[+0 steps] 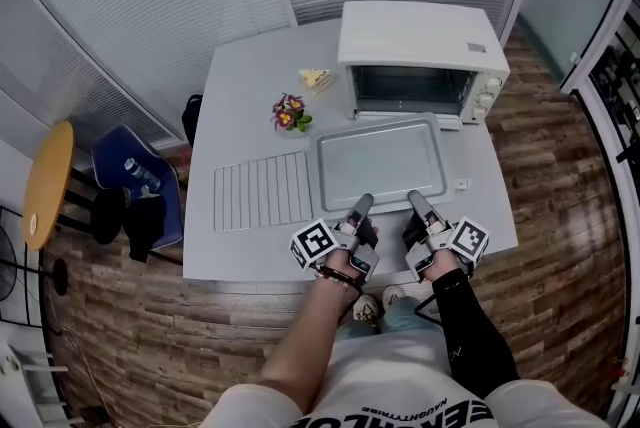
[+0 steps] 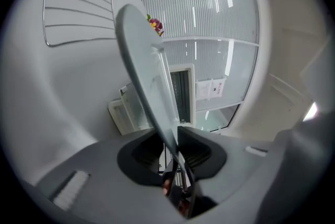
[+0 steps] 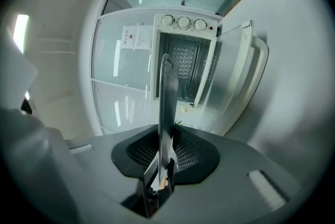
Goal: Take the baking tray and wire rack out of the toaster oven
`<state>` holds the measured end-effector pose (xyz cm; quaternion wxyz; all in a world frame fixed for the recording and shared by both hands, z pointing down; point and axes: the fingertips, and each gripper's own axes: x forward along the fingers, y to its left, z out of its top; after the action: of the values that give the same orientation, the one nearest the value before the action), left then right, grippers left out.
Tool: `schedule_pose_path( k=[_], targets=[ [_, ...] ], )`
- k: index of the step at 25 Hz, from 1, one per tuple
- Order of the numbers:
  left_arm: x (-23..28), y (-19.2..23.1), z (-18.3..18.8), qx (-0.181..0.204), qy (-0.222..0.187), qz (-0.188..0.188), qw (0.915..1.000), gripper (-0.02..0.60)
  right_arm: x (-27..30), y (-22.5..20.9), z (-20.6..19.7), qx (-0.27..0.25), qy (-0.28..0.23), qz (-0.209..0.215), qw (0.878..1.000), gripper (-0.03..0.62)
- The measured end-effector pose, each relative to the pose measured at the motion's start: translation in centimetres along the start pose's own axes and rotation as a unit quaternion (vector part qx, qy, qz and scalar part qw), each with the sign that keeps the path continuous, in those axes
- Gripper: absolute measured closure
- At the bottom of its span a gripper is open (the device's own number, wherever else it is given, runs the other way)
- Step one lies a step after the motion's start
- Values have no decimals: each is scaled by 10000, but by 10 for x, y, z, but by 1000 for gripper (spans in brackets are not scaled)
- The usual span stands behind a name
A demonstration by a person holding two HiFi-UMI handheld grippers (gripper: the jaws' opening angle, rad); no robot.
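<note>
The grey baking tray point(image 1: 380, 161) is outside the white toaster oven point(image 1: 415, 41), flat over the table just in front of its open door point(image 1: 410, 119). My left gripper point(image 1: 362, 203) and right gripper point(image 1: 413, 201) are both shut on the tray's near rim, side by side. In the left gripper view the tray point(image 2: 144, 66) runs edge-on out of the left gripper point(image 2: 170, 142). In the right gripper view the tray point(image 3: 167, 97) stands edge-on in the right gripper point(image 3: 166, 147), with the empty oven point(image 3: 183, 60) behind. The wire rack point(image 1: 263, 191) lies flat on the table left of the tray.
A small bunch of flowers point(image 1: 290, 111) and a cake slice point(image 1: 315, 77) sit on the white table point(image 1: 240, 96) left of the oven. A small white piece point(image 1: 461, 184) lies right of the tray. A blue chair point(image 1: 140, 181) and a round yellow table point(image 1: 47, 181) stand at the left.
</note>
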<state>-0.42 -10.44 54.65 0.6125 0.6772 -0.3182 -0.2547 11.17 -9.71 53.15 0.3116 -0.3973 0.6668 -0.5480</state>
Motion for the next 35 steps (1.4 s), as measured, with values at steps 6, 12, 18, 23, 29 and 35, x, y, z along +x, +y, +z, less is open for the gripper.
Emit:
schedule_pose_path(
  k=[6, 12, 18, 23, 29, 35],
  targets=[
    [-27, 0, 10, 137, -378, 84, 9992, 457, 11, 6, -24, -64, 541, 175, 9984, 520],
    [-56, -3, 20, 169, -880, 151, 9959, 457, 24, 16, -47, -121, 1244, 338, 9916, 517],
    [-96, 0, 24, 416, -1264, 284, 9907, 457, 27, 18, -83, -276, 1945, 436, 9795, 516],
    [-126, 3, 33, 508, -1630, 440, 9843, 457, 35, 29, -115, -107, 2360, 778, 9686, 513],
    [-175, 3, 54, 647, -1991, 469, 9767, 457, 42, 36, -165, -227, 2774, 853, 9567, 510],
    [-218, 13, 87, 622, -1981, 513, 9769, 457, 60, 45, -217, -295, 2919, 727, 9532, 510]
  ],
)
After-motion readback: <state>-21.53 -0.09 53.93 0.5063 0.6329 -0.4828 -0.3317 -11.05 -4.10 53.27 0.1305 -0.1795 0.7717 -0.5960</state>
